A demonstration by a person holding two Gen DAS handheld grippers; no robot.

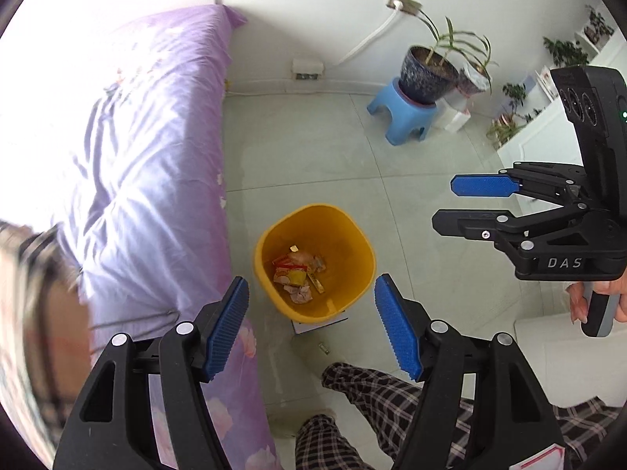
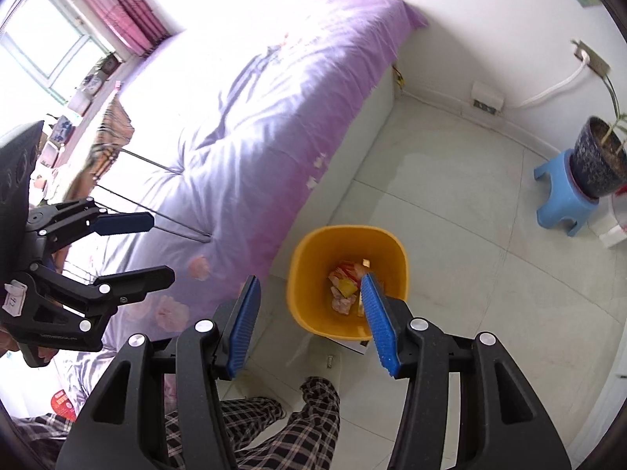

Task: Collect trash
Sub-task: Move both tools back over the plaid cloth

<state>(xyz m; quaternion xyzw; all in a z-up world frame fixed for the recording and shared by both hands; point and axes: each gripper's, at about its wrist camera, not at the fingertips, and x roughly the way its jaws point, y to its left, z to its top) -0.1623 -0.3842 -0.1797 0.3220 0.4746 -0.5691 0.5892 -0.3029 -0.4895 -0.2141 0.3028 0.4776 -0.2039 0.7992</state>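
A yellow trash bin (image 1: 354, 235) stands on the tiled floor beside the bed; it also shows in the right wrist view (image 2: 395, 250). Crumpled wrappers and paper (image 1: 299, 276) lie at its bottom, also seen in the right wrist view (image 2: 345, 286). My left gripper (image 1: 311, 325) is open and empty, held above the bin's near side. My right gripper (image 2: 311, 325) is open and empty, also above the bin; it shows at the right of the left wrist view (image 1: 444, 203). The left gripper shows at the left of the right wrist view (image 2: 162, 248).
A bed with a purple cover (image 1: 156, 149) runs along the left. A small piece of litter (image 1: 324, 349) lies on the floor near the bin. A potted plant (image 1: 429, 74) sits on a blue stool (image 1: 399, 117). The person's plaid-trousered legs (image 1: 372, 399) stand below.
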